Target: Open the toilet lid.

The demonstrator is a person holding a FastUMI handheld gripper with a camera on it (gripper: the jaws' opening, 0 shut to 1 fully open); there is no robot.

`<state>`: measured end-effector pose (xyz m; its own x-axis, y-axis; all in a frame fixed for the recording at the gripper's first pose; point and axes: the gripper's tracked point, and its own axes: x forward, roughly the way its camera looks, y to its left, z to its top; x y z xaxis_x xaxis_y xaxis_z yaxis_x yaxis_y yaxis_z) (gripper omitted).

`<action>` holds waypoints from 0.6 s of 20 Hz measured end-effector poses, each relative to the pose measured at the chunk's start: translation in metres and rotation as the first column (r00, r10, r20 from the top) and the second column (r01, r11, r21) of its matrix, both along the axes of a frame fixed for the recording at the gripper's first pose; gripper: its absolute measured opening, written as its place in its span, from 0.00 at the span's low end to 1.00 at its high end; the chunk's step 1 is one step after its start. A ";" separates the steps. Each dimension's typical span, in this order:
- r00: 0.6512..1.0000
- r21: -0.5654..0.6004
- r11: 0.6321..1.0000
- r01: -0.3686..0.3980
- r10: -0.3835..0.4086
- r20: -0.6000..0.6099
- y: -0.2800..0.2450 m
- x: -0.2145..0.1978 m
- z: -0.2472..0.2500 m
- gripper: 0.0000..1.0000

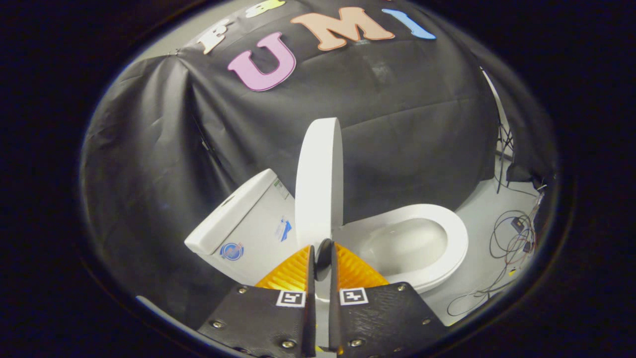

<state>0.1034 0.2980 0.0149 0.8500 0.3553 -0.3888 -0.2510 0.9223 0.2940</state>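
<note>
Between the two fingers of the gripper [322,251] only a narrow slot stayed free, the fingers nearly pressed together and parallel. Whether they actually pinched anything could not be told; a small dark rounded part sat right at the tips, at the base of the toilet lid [319,181], too unclear to name. The lid stood raised on edge, close to upright, its thin rim turned toward the gripper, rising straight up just ahead of the fingertips. Its lower end met the tips or sat just beyond them; contact could not be confirmed. Left of the lid, and slightly behind it, was the white tank [243,223], its flat cover tilted in the fisheye view, with a couple of small stickers on the side facing the gripper. Right of the lid lay the seat [449,233], down on the bowl [402,246], the oval opening exposed and pale inside. The bowl extended away to the right of the fingers, near them but apart. Black cloth wall [407,124] hung behind the toilet, creased and draped. The pale floor [484,199] showed beyond the bowl on the right, with thin dark cables [502,238] looped across it near a small box, well apart from the gripper.
</note>
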 end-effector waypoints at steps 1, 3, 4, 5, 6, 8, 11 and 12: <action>1.000 -0.009 1.000 -0.004 0.004 0.007 0.004 -0.001 0.001 0.11; 1.000 -0.013 1.000 -0.006 0.006 0.010 0.012 -0.002 0.003 0.11; 1.000 -0.008 1.000 -0.002 0.002 0.008 0.014 -0.002 0.004 0.11; 1.000 -0.002 1.000 -0.001 0.001 0.007 0.017 -0.002 0.005 0.11; 1.000 -0.003 1.000 -0.006 0.006 0.011 0.020 -0.002 0.006 0.11; 1.000 -0.013 1.000 -0.014 0.014 0.018 0.027 -0.004 0.006 0.11; 0.999 -0.056 0.998 -0.019 0.021 0.040 0.038 -0.007 0.009 0.11; 0.999 -0.071 0.997 -0.021 0.024 0.049 0.042 -0.008 0.009 0.11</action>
<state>0.0952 0.3404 0.0236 0.8611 0.3475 -0.3712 -0.2844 0.9343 0.2148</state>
